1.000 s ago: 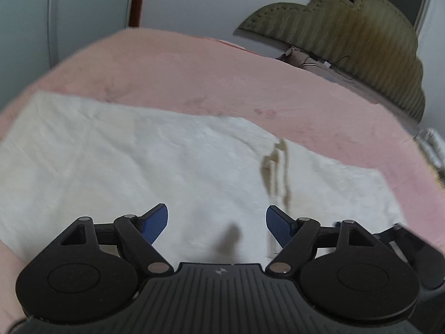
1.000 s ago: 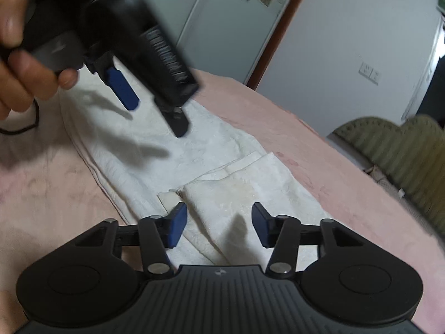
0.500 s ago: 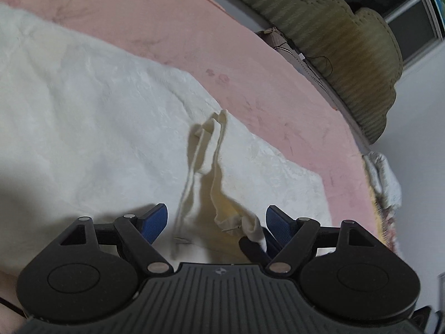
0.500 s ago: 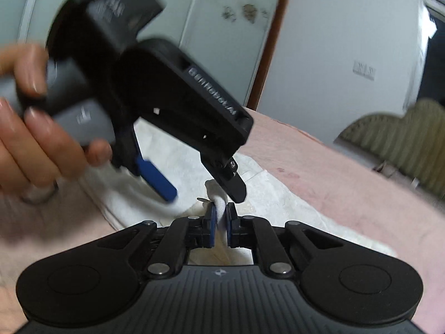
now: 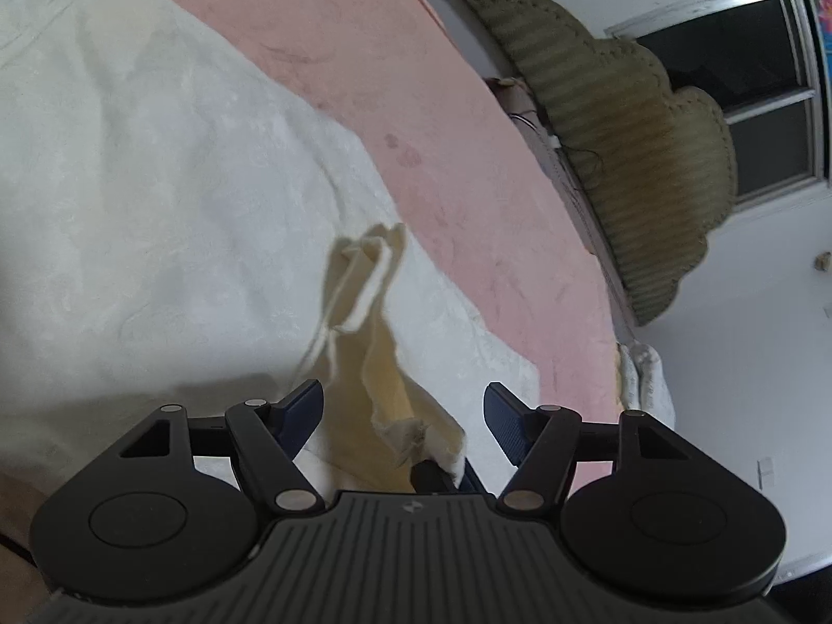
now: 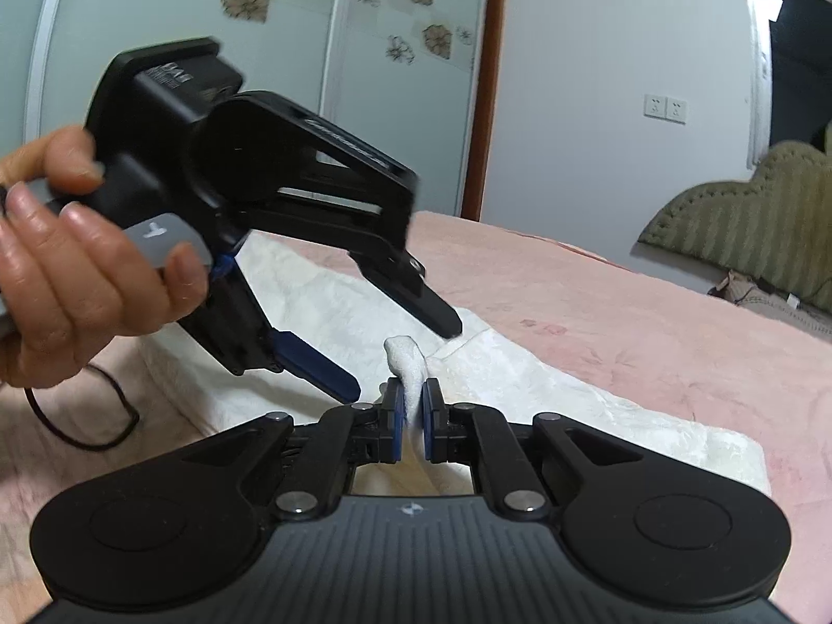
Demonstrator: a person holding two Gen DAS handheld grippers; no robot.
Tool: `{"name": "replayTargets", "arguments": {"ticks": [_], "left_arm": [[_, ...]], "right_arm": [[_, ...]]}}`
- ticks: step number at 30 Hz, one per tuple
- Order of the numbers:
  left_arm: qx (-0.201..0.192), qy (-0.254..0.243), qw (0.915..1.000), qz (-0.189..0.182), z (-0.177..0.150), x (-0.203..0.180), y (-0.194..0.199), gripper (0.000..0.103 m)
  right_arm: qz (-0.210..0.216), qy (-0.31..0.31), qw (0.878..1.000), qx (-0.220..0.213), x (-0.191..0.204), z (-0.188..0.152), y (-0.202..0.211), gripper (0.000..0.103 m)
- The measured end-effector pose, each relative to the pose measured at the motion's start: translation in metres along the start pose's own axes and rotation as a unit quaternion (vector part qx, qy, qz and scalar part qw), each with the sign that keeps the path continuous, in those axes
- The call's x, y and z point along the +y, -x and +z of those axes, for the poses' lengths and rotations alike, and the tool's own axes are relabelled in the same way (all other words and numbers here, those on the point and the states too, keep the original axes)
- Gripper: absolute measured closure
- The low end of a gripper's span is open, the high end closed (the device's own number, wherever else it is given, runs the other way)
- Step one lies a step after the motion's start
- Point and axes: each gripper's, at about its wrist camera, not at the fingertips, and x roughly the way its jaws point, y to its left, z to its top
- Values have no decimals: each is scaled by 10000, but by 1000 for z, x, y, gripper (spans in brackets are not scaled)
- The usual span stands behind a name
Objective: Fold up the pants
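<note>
White pants (image 5: pixel 171 218) lie spread on a pink bed. My right gripper (image 6: pixel 411 411) is shut on a pinched ridge of the white pants fabric (image 6: pixel 403 359), lifting it slightly. My left gripper (image 5: pixel 403 411) is open, its blue pads on either side of the raised cream-coloured fold (image 5: pixel 374 364). In the right wrist view the left gripper (image 6: pixel 400 353) hovers open just above and behind the pinched fabric, held by a hand (image 6: pixel 78 270). The right gripper's tip (image 5: pixel 431 473) shows under the fold in the left wrist view.
A pink bedspread (image 6: pixel 624 322) covers the bed. An olive padded headboard (image 5: pixel 624 156) stands at the far end, under a window. A wardrobe with flower decals (image 6: pixel 260 26) and a door lie behind. A black cable (image 6: pixel 78 426) lies at the left.
My right gripper closed on the pants fabric and lifted it. My left gripper swung over to the raised fold and stays open around it.
</note>
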Motion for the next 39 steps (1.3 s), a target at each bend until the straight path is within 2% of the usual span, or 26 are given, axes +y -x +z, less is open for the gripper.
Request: {"name": "replayTargets", "arguments": {"ticks": [3,5,7,8,10,12,14,16,18,20,24,27,30,33,36,39], "left_arm": [[284,159,9993,-176,-1,2,-15,34],[423,331,9983,-218,-1,7,-30,48],[413,537,9976,-140,0,17,-40,76],[356,576,9977,-96,0,21,-43,85],[221,572,9981,33,0,26,-43,91],[89,457,9989,44,-1,28,-38,91],[-3,325,9995,63,-3,25,-34,91],[-93,128,9998,114,-8,20,-29,91],[-178,-55,9997,179,-15,15,-24,91],[-252,-183,9992,249,-22,13,-21,91],[-272,-306,9983,419,-25,16,-25,90],[-332,-449,9975,431,-28,16,-25,88],[-403,-531,9970,381,-31,20,-20,89],[-408,-600,9966,380,-34,23,-18,89],[-423,-631,9963,391,-35,23,-17,89],[-471,-654,9961,363,-39,20,-12,89]], "right_arm": [[57,-202,9998,-56,-5,1,3,95],[90,-244,9996,-58,-4,2,7,95],[107,-204,9997,2,-3,1,7,95],[180,-191,9996,103,-4,-1,5,95],[402,-190,9986,301,-4,-3,3,94],[627,-316,9973,194,-9,-3,10,94],[762,-764,9942,-18,-24,-1,19,94],[604,-1122,9918,-83,-39,0,22,94],[161,-1017,9945,174,-46,-2,16,94],[-102,-792,9955,514,-43,-8,8,94],[13,-808,9929,869,-37,-23,-5,94],[3,-870,9919,925,-40,-23,-6,94],[-73,-862,9930,804,-41,-19,-2,94],[64,-814,9934,809,-31,-21,-11,94],[5,-681,9939,867,-25,-23,-16,94],[78,-905,9933,721,-28,-20,-13,94]]}}
